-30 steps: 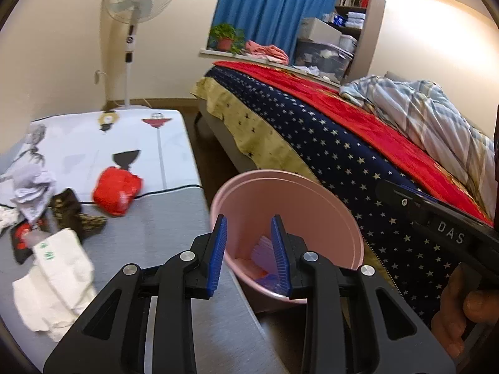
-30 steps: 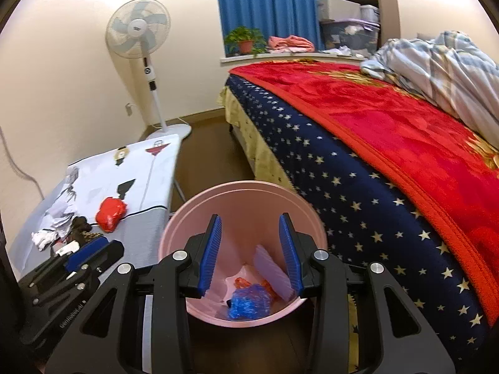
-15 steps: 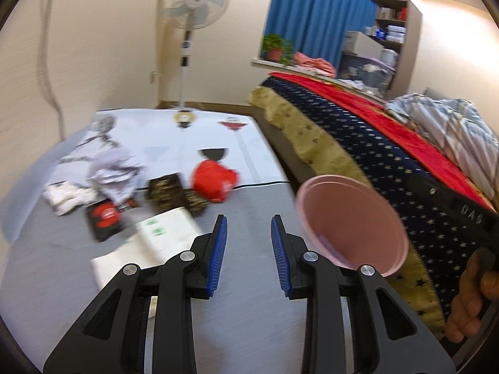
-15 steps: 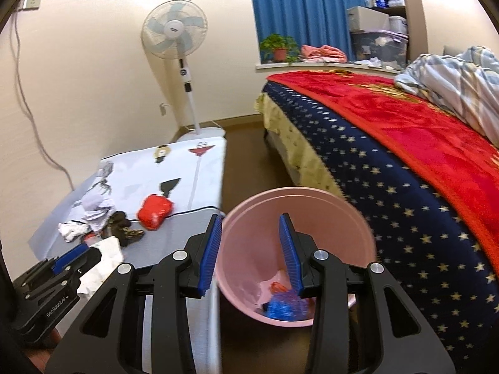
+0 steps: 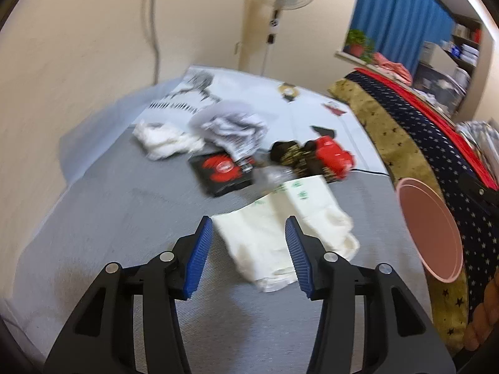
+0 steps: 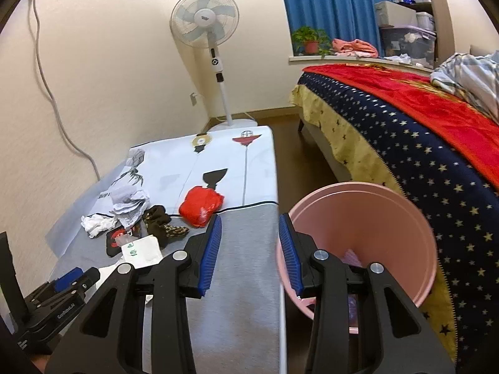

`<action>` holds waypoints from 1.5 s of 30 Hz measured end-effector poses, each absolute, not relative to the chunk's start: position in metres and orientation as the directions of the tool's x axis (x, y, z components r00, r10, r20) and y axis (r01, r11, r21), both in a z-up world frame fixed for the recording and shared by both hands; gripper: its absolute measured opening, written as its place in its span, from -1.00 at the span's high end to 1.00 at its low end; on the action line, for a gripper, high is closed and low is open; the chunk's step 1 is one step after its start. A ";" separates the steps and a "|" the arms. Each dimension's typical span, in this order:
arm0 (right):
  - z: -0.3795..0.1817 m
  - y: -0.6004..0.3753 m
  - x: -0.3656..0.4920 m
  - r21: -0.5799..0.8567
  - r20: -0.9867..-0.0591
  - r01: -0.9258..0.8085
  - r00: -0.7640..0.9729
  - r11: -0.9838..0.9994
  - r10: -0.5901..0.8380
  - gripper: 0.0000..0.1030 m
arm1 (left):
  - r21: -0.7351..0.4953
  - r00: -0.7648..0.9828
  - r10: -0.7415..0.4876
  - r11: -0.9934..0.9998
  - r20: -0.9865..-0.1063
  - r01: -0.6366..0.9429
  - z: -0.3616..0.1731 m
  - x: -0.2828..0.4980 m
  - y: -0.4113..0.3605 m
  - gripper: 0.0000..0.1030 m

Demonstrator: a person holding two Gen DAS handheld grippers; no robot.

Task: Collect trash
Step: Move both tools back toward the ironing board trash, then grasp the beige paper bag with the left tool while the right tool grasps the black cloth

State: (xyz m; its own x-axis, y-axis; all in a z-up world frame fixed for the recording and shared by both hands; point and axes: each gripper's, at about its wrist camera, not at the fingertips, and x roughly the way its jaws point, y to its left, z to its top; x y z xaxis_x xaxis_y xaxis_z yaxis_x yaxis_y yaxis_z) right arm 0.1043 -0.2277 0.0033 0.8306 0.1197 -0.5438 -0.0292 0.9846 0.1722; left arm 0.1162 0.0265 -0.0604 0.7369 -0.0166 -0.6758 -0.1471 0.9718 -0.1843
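Trash lies on a grey table (image 5: 131,218): a white plastic bag with green print (image 5: 280,230), a red crumpled wrapper (image 5: 333,155), a black and red packet (image 5: 221,171), a brown patterned wrapper (image 5: 290,155), crumpled paper (image 5: 230,127) and white tissue (image 5: 162,140). My left gripper (image 5: 249,254) is open and empty, just above the near end of the white bag. A pink bin (image 6: 361,233) stands on the floor right of the table. My right gripper (image 6: 249,254) is open and empty over the table's right edge, beside the bin. The red wrapper (image 6: 201,205) also shows there.
A bed with a starred blue and red cover (image 6: 421,131) runs along the right. A standing fan (image 6: 209,40) is at the far wall. A white printed cloth (image 6: 224,159) covers the table's far half. A cable hangs on the left wall (image 6: 50,78).
My left gripper has swung left from the bin to the trash pile and now hovers over the white bag. My right gripper has moved left from over the bin to the table edge.
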 end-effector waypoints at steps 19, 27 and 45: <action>-0.019 -0.200 0.143 0.213 -0.574 -0.094 0.794 0.973 0.202 -0.02 | -0.275 0.733 -0.047 0.941 -0.679 -0.195 -0.067 0.128 0.043 0.95; -0.033 -0.157 0.167 0.240 -0.589 -0.228 0.738 0.944 0.328 -0.01 | -0.226 0.756 0.074 0.931 -0.651 -0.285 -0.056 0.127 0.063 0.95; -0.077 -0.091 0.217 0.193 -0.696 -0.363 0.604 0.911 0.388 0.52 | -0.211 0.744 0.095 0.928 -0.662 -0.307 -0.057 0.140 0.072 0.95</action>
State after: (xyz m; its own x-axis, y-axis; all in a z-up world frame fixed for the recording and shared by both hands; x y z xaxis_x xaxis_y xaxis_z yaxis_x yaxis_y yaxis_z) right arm 0.2171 -0.0913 -0.0766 0.6040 0.3884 -0.6960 -0.3632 0.9114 0.1934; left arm 0.1398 0.0723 -0.0573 0.7435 0.0953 -0.6619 -0.3065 0.9282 -0.2108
